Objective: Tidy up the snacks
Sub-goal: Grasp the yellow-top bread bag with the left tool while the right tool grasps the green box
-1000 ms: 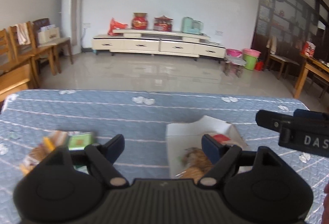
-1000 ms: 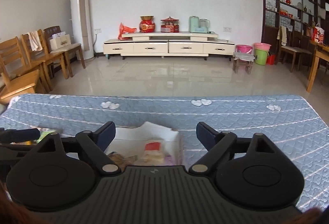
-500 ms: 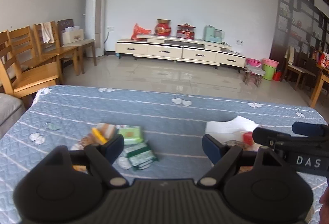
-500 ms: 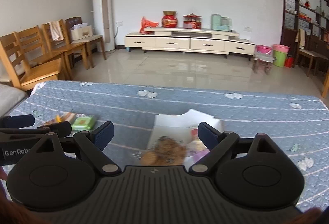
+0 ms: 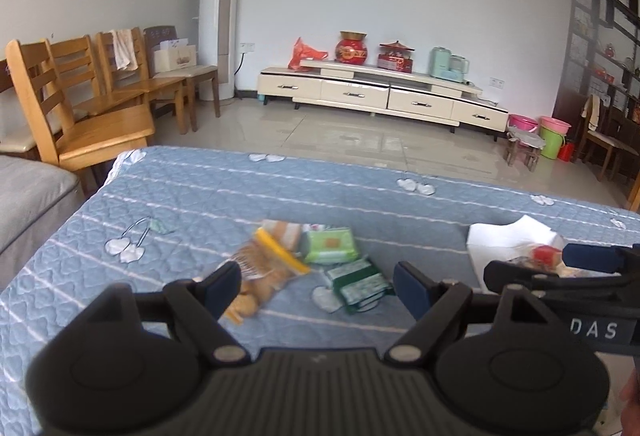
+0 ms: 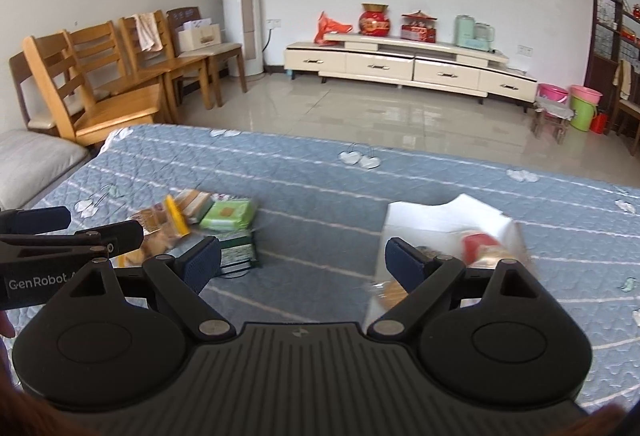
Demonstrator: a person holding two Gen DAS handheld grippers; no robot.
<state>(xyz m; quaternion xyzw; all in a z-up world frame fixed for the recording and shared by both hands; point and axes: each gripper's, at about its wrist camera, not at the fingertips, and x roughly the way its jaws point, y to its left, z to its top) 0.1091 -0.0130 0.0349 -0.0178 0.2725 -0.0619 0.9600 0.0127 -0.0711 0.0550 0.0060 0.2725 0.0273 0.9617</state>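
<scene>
Left wrist view: the left gripper (image 5: 316, 282) hovers low over the blue quilted cover (image 5: 200, 196), fingers spread wide and holding nothing. Between and just beyond its fingertips, at frame centre, lie the loose snacks: a clear bag of biscuits (image 5: 260, 276) with a yellow strip, a light green packet (image 5: 330, 246) and a dark green packet (image 5: 358, 284), close together on the cover. At right centre, the white box (image 5: 500, 240) holds further snacks, partly hidden by the right gripper (image 5: 560, 268), which crosses the frame's right edge.

Right wrist view: the right gripper (image 6: 302, 262) is level above the cover, fingers released and empty. The white box (image 6: 440, 220) sits behind its right finger; the snack cluster lies at left centre, by the left gripper (image 6: 72, 226) entering from the left edge.
</scene>
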